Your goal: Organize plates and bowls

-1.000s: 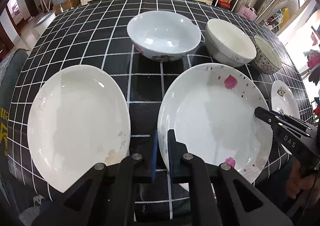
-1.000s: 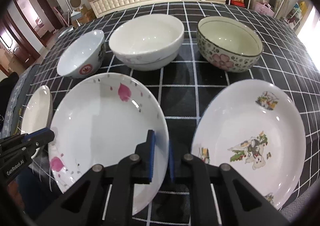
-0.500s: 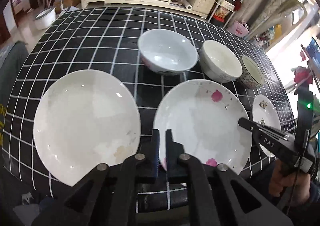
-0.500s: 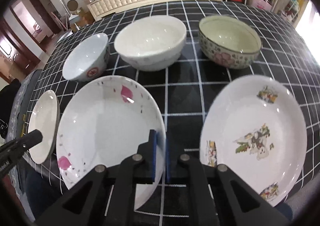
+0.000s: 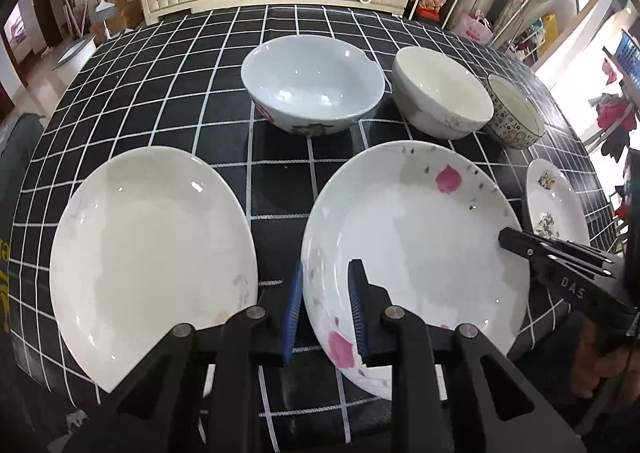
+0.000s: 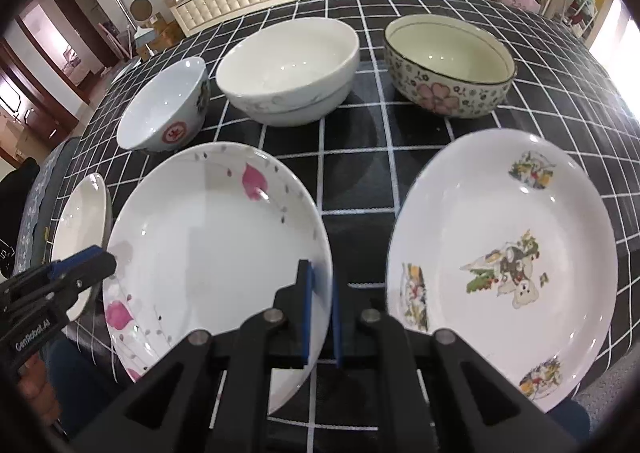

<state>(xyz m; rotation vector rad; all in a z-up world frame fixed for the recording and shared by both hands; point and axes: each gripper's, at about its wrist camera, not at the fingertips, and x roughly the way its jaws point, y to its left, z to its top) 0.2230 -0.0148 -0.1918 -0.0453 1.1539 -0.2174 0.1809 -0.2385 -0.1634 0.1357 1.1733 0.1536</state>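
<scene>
Both grippers now straddle the petal plate: left gripper just parting, right gripper clamping its rim; nothing stacked yet.

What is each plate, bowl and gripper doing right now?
Plain plate: flat, empty.
Pink plate: empty, rim gripped.
Cartoon plate: flat, empty.
Blue bowl: upright, empty.
White bowl: upright, empty.
Flowery bowl: upright, empty.
Left gripper: just been opening, pink plate's rim between its fingers.
Right gripper: shut on pink plate's rim.
</scene>
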